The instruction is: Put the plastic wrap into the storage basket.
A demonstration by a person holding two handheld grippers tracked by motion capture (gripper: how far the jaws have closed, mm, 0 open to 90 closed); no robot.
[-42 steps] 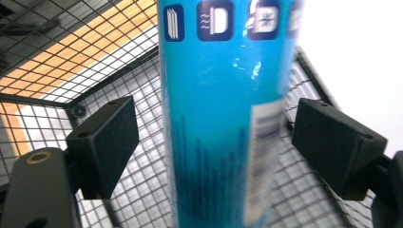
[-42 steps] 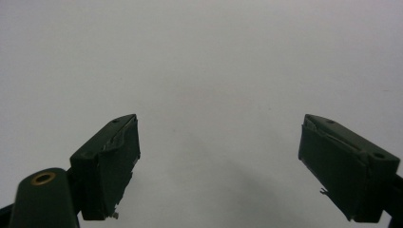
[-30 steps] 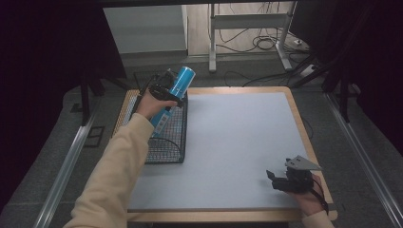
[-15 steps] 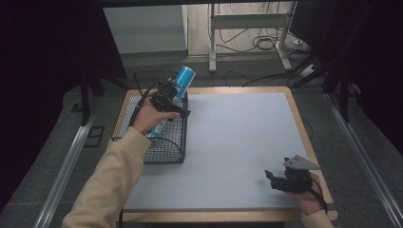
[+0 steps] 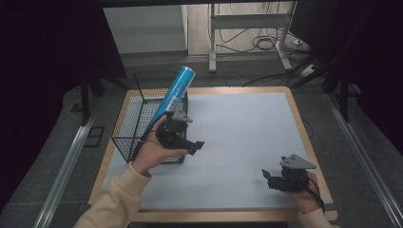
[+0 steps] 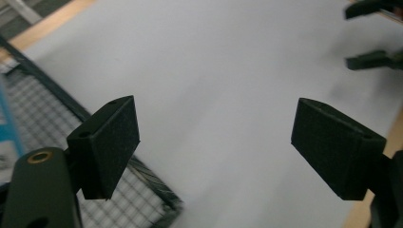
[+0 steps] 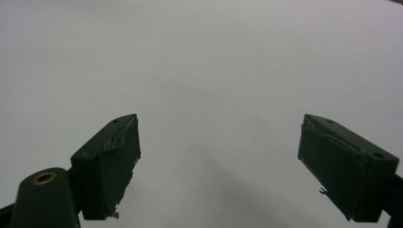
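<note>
A blue tube point(image 5: 177, 90) leans upright-tilted in the black wire basket point(image 5: 124, 124) at the table's left, its top poking above the rim. My left gripper point(image 5: 192, 142) hovers just right of the basket's near corner, open, nothing between its jaws. In the left gripper view the left gripper point(image 6: 214, 137) looks across the white table top, with the basket point(image 6: 52, 109) and a sliver of the blue tube point(image 6: 7, 123) at the left. My right gripper point(image 5: 267, 178) stays low at the near right, open and empty; the right gripper point(image 7: 218, 161) faces bare white surface.
The white table top point(image 5: 237, 128) has a wooden border point(image 5: 304, 128). The other gripper's jaws point(image 6: 370, 33) show far off in the left gripper view. Beyond the table stand a metal frame and floor cables point(image 5: 256, 42). Rails run along both sides.
My left gripper has drawn back from the blue tube, moving right and toward the near side, out over the white surface. The tube stays leaning in the basket. The right gripper has held still.
</note>
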